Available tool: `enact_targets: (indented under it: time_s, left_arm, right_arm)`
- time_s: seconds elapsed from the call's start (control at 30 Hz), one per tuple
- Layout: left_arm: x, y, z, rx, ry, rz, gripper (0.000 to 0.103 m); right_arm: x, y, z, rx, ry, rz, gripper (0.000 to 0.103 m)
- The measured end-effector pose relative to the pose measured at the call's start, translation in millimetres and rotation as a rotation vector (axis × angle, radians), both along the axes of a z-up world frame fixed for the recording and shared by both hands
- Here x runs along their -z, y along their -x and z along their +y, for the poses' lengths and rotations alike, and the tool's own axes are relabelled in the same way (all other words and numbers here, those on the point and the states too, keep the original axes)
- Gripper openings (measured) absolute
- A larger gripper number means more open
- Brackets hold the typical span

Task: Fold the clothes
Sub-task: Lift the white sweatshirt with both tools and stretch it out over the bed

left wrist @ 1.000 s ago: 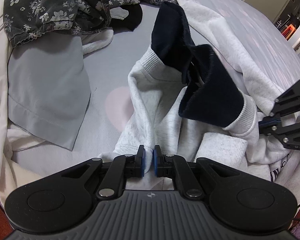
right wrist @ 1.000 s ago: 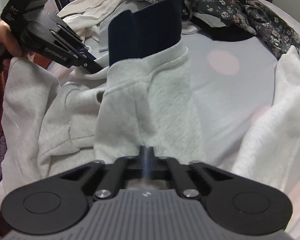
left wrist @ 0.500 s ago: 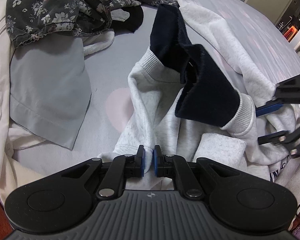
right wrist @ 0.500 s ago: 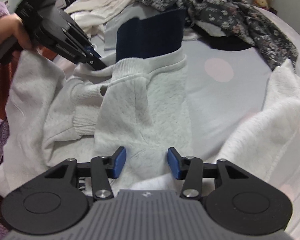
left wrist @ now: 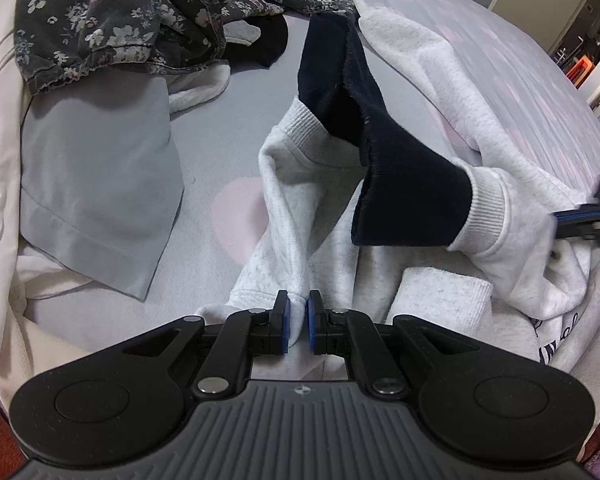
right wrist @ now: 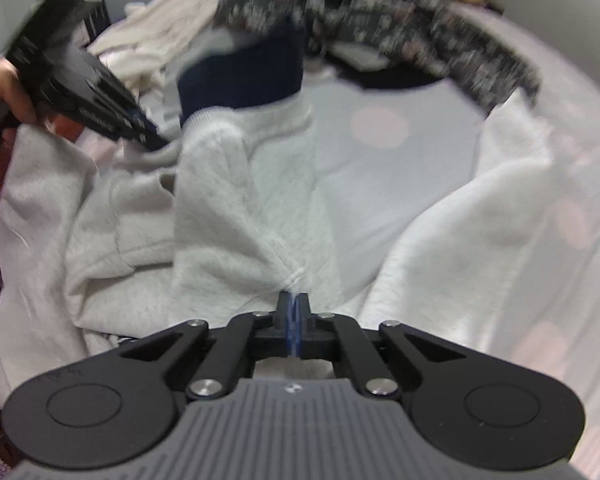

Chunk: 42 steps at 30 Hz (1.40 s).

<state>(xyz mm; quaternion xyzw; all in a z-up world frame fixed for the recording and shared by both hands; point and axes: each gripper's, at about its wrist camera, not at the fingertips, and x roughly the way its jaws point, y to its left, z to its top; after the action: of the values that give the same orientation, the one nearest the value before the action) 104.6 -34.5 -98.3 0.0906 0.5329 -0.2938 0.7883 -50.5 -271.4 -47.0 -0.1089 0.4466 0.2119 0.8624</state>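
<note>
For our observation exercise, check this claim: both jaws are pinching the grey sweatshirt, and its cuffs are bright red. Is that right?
Not quite. The cuffs are dark navy, not bright red; the left wrist view shows this clearly. The rest holds: the left gripper and the right gripper each have their jaws closed on a fold of the grey sweatshirt.

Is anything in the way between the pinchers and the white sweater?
No. Both already pinch the white sweater: the left gripper holds a fold at its near edge, and the right gripper, which just closed, grips bunched fabric.
</note>
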Motion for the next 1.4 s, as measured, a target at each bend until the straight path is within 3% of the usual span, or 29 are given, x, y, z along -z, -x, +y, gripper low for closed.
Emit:
enact_targets:
  time_s: [0.2, 0.3, 0.5, 0.6, 0.7, 0.73, 0.87, 1.07, 1.1, 1.13, 1.2, 1.3, 1.4]
  left_arm:
    - [-9.0, -4.1, 13.2, -0.034, 0.024, -0.004, 0.006]
    - [-10.8, -8.7, 20.6, -0.059, 0.045, 0.014, 0.006]
    - [-14.1, -10.2, 18.7, -0.059, 0.046, 0.014, 0.006]
    - [-14.3, -12.2, 17.8, -0.055, 0.044, 0.015, 0.006]
    - [-13.5, -11.4, 20.3, -0.057, 0.046, 0.015, 0.006]
    - [-13.5, -11.6, 20.3, -0.057, 0.048, 0.016, 0.006]
    - [-10.6, -12.2, 22.4, -0.054, 0.057, 0.021, 0.006]
    - [-11.1, -13.0, 25.4, -0.05, 0.077, 0.024, 0.006]
    - [-11.1, -13.2, 26.0, -0.048, 0.08, 0.024, 0.006]
    - [-10.8, -14.2, 26.6, -0.048, 0.082, 0.025, 0.006]
    - [-9.8, -16.4, 27.4, -0.05, 0.083, 0.027, 0.006]
    - [-10.6, -18.0, 29.7, -0.06, 0.087, 0.022, 0.006]
    - [-15.3, -15.0, 31.3, -0.065, 0.09, 0.01, 0.006]
  right_arm:
    - [-36.2, 47.3, 0.7, -0.014, 0.061, -0.075, 0.002]
    - [-30.6, 58.7, -4.4, 0.01, 0.104, -0.056, 0.0]
    - [-20.3, 47.4, -18.6, 0.078, 0.036, -0.015, 0.001]
    - [-32.3, 37.2, -16.5, 0.054, 0.006, -0.039, 0.009]
    - [-45.1, 21.1, -8.8, -0.005, -0.03, -0.055, 0.054]
    - [-47.4, 14.8, -4.5, -0.036, -0.038, -0.053, 0.057]
    - [-41.2, -21.6, 12.6, -0.135, 0.002, -0.016, 0.057]
    - [-14.5, -58.1, 25.5, -0.206, -0.003, 0.112, 0.053]
    - [-10.4, -58.7, 27.7, -0.208, 0.0, 0.127, 0.045]
    - [-6.4, -58.6, 29.9, -0.208, 0.006, 0.14, 0.028]
    - [-0.7, -57.7, 29.5, -0.188, -0.004, 0.158, 0.011]
    - [-3.1, -49.0, 23.1, -0.147, -0.027, 0.139, 0.008]
    - [-12.6, -34.7, 15.4, -0.091, 0.012, 0.107, 0.007]
